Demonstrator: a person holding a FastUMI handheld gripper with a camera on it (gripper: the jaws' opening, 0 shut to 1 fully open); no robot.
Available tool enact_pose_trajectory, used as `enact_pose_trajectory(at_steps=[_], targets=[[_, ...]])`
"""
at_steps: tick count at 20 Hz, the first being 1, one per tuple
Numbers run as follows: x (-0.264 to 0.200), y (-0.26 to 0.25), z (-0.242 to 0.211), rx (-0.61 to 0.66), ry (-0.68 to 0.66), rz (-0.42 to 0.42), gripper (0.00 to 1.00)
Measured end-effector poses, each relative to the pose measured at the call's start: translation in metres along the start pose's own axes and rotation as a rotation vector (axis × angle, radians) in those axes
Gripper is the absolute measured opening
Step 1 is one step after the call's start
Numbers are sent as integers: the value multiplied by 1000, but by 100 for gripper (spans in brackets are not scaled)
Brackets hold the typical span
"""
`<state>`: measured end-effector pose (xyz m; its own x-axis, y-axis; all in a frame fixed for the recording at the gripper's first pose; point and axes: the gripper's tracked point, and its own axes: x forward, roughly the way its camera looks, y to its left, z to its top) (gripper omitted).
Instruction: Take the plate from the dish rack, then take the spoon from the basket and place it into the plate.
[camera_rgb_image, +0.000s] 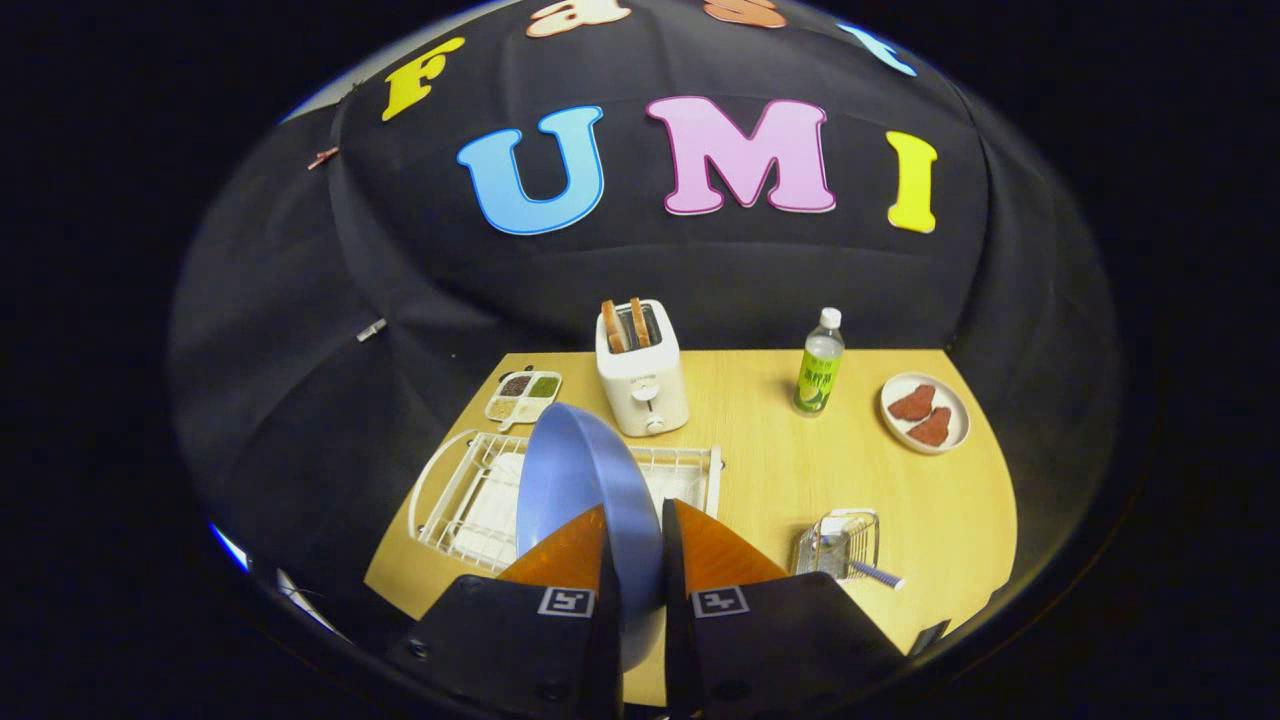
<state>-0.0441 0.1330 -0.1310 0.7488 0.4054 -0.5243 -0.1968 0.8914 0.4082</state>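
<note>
Plate (580, 470) on edge, clamped between gripper (636, 545) fingers above dish rack (450, 500).

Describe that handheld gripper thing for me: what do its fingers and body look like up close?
The gripper has two wedge-shaped fingers that taper to points. They sit on wide, dark, blocky bases, and each base carries a small square black-and-white marker. A few round screw heads show on the dark parts. No cables are visible.
</note>
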Motion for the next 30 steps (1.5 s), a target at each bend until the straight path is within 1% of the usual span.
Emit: enact_pose_trajectory(at_steps=[2, 5, 8, 11, 12, 14, 17, 19, 20, 22, 23, 24, 26, 27, 28, 30], targets=[[-18, -8, -33, 47, 30, 43, 20], [-41, -23, -99, 131, 141, 100, 20], [-48, -48, -159, 228, 239, 95, 20], [-43, -74, -213, 254, 299, 57, 20], [-42, -81, -223, 269, 312, 54, 20], [-23, -85, -245, 317, 326, 70, 20], [10, -88, -257, 407, 329, 96, 20], [22, -91, -267, 426, 335, 93, 20], [28, -90, -270, 430, 339, 104, 20], [37, -89, -268, 457, 334, 114, 20], [43, -92, -267, 467, 324, 104, 20], [49, -100, -266, 466, 319, 76, 21], [59, -113, -267, 446, 325, 13, 28], [61, -118, -269, 439, 329, -16, 33], [59, -123, -270, 431, 329, -38, 35], [56, -128, -264, 427, 325, -52, 45]])
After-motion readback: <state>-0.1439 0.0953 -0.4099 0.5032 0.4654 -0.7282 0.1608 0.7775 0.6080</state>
